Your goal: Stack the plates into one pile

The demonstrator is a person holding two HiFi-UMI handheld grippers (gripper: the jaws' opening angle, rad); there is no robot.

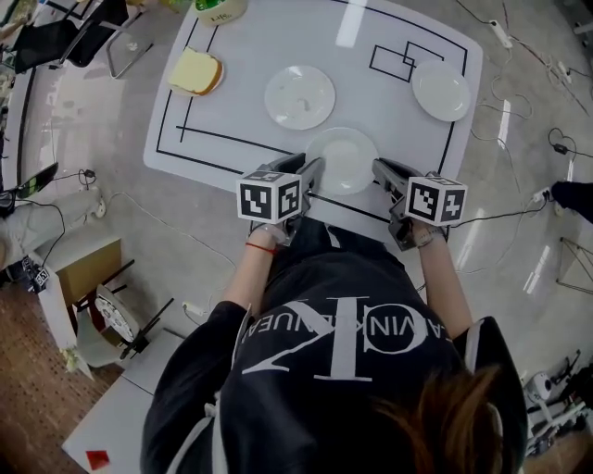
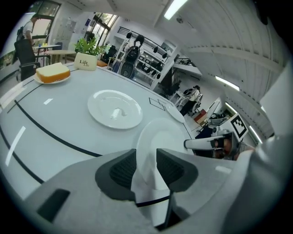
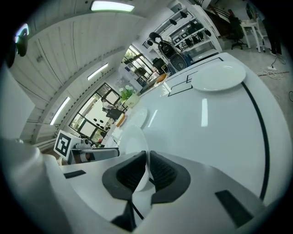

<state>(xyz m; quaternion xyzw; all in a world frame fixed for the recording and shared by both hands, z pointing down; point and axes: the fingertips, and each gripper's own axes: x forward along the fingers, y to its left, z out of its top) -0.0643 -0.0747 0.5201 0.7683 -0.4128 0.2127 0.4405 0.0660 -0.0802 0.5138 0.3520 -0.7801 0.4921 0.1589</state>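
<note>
A white pot (image 2: 85, 61) at the table's far edge carries the word "Life"; the smaller line beneath is unreadable. On the person's black shirt (image 1: 343, 343), white print shows the letters "VINK".

near plate (image 1: 341, 159) side rims swallowed by the left gripper (image 1: 313, 172) and right gripper (image 1: 380, 172), plant pot (image 1: 220, 7) far behind that plate chopped by the top edge, its small print unreadable

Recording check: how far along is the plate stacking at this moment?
Done: nothing; no plate sits on another. In hand: the near plate, gripped at opposite rims by the left gripper and right gripper. Left: likely set it on the middle plate, then add the far-right plate.
</note>
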